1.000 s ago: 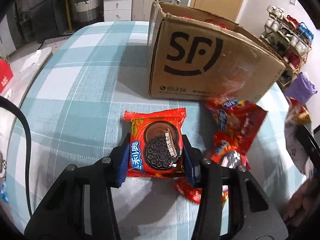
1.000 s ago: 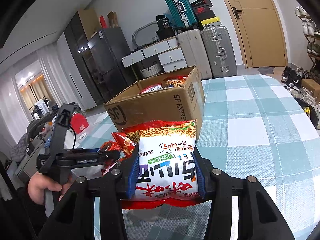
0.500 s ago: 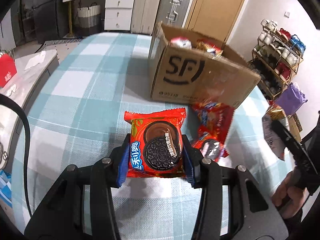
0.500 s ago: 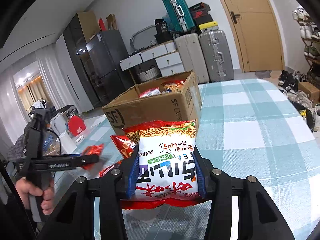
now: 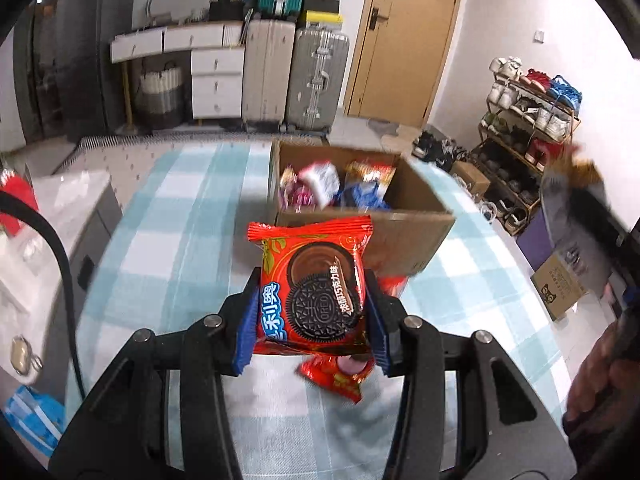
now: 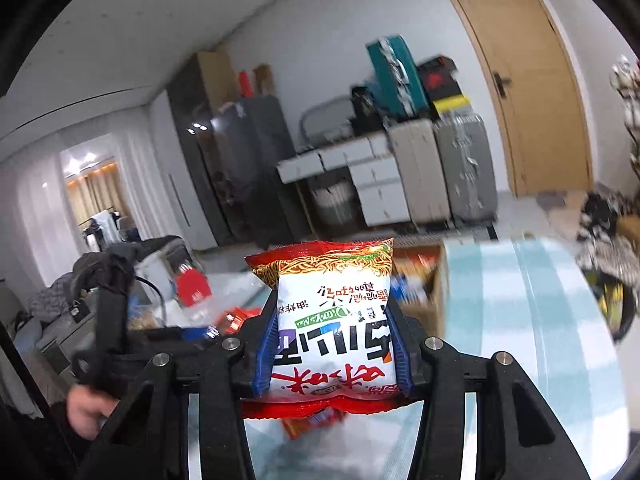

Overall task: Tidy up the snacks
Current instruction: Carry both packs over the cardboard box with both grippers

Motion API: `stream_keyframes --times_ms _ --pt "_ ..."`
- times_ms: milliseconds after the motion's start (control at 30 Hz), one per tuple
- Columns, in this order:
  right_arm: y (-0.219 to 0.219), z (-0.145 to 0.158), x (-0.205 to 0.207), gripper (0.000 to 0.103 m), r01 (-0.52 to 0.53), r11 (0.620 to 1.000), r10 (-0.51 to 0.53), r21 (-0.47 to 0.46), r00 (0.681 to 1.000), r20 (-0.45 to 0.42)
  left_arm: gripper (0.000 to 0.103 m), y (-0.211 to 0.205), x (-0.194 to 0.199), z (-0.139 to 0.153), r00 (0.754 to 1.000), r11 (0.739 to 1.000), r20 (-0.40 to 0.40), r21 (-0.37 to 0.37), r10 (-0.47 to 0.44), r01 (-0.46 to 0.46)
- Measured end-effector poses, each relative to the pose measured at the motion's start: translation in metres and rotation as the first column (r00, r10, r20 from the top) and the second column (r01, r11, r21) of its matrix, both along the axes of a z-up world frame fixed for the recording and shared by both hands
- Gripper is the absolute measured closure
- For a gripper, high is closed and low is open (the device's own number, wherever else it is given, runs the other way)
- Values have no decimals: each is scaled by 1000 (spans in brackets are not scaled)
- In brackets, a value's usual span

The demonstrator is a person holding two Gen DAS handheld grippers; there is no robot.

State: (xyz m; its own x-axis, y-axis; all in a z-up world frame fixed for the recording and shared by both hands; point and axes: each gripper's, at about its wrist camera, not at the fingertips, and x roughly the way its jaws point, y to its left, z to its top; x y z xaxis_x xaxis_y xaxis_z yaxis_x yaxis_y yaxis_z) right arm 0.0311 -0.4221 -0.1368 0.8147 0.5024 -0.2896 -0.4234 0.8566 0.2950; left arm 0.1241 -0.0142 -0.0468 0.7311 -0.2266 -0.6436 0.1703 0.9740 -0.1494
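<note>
Left tongs (image 5: 311, 316) grip a red cookie packet (image 5: 314, 290) above the table (image 5: 168, 240), before the open cardboard box (image 5: 404, 232) of snacks. Right tongs (image 6: 334, 344) grip a noodle bag (image 6: 334, 320), raised above the table (image 6: 540, 320).

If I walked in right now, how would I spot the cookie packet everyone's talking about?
Find the open cardboard box on the blue checked tablecloth. Just in front of it, the left gripper holds a red Oreo packet in the air. Unlike the red wrapper lying below, it shows a black cookie.
</note>
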Motion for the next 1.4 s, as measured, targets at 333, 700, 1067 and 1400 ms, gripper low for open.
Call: stream_keyframes --times_ms 333,700,1067,1400 --pt "3 89 17 56 -69 995 66 70 997 43 60 -18 7 86 995 996 73 -45 -70 73" --pt "9 133 97 56 -37 993 43 109 998 -52 60 -43 63 146 990 996 106 13 -94 93" --pt "14 97 199 56 12 1000 -6 29 978 -206 60 -65 165 120 994 994 -27 26 -105 106" --pt "7 21 257 55 40 999 -37 1 932 -361 60 -65 231 27 980 993 -161 -28 -115 112"
